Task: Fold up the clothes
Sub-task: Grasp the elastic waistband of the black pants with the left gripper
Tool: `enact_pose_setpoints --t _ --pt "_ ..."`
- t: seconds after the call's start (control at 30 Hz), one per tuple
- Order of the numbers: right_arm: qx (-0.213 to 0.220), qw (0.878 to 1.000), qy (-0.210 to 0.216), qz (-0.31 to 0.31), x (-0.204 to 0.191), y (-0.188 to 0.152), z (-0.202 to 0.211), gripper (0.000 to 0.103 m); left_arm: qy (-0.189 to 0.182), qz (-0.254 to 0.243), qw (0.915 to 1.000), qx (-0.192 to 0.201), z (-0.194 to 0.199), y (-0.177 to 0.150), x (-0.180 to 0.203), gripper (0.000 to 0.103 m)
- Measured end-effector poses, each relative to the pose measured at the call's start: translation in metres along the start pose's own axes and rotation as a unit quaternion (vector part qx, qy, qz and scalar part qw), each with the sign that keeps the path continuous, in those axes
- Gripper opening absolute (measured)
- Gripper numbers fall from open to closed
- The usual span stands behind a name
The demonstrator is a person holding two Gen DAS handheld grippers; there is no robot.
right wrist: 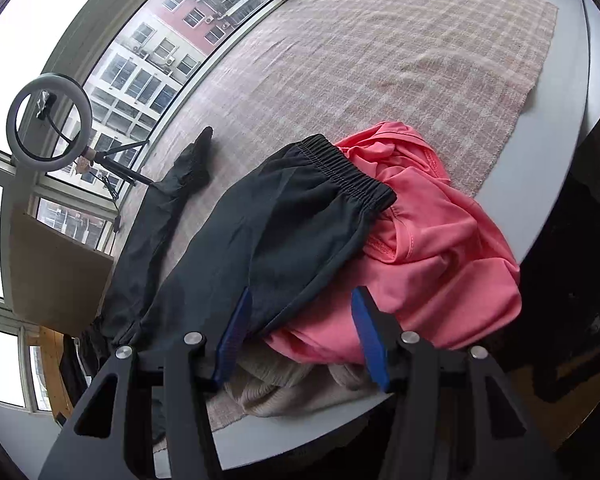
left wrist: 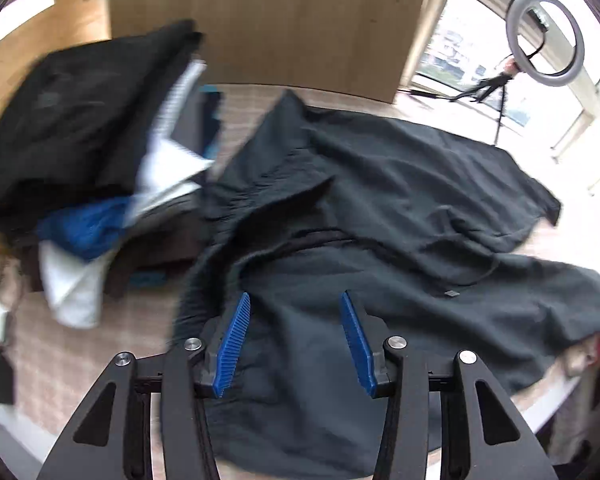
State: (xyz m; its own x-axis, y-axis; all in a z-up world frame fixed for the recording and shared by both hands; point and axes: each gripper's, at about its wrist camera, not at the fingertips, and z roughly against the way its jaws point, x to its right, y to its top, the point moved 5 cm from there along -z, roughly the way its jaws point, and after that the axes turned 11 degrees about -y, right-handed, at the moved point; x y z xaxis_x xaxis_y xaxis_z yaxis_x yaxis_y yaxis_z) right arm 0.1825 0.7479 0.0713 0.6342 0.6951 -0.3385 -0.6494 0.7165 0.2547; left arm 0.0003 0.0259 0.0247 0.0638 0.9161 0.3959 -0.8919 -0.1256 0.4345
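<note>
A pair of dark grey-black trousers [left wrist: 380, 208] lies spread and crumpled on a checked cloth [left wrist: 100, 344]. My left gripper [left wrist: 296, 300] is open just above the near part of the trousers, holding nothing. In the right wrist view the same trousers [right wrist: 268, 224] show their elastic waistband [right wrist: 352, 172] lying over a pink garment [right wrist: 432, 240]. My right gripper [right wrist: 302, 296] is open above the edge where the trousers meet the pink garment. A beige knit garment [right wrist: 276, 392] lies under both, near the fingers.
A pile of black, white and blue clothes [left wrist: 92, 152] sits at the left. A ring light on a tripod [left wrist: 544, 40] stands by the window; it also shows in the right wrist view [right wrist: 48, 120]. A cardboard panel [left wrist: 268, 20] stands behind. The table edge [right wrist: 560, 160] curves right.
</note>
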Motion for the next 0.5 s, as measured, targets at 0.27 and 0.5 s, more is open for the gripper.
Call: enact_pose_setpoints --t 0.27,0.5 --pt "0.008 1.000 -0.014 0.014 -0.007 -0.014 0.008 0.051 0.021 0.002 0.9983 -0.055 -0.095 0.054 0.000 0.014" --pt "0.007 1.000 -0.030 0.003 0.004 -0.016 0.006 0.051 0.207 0.052 0.9692 0.122 0.023 0.087 -0.055 0.010"
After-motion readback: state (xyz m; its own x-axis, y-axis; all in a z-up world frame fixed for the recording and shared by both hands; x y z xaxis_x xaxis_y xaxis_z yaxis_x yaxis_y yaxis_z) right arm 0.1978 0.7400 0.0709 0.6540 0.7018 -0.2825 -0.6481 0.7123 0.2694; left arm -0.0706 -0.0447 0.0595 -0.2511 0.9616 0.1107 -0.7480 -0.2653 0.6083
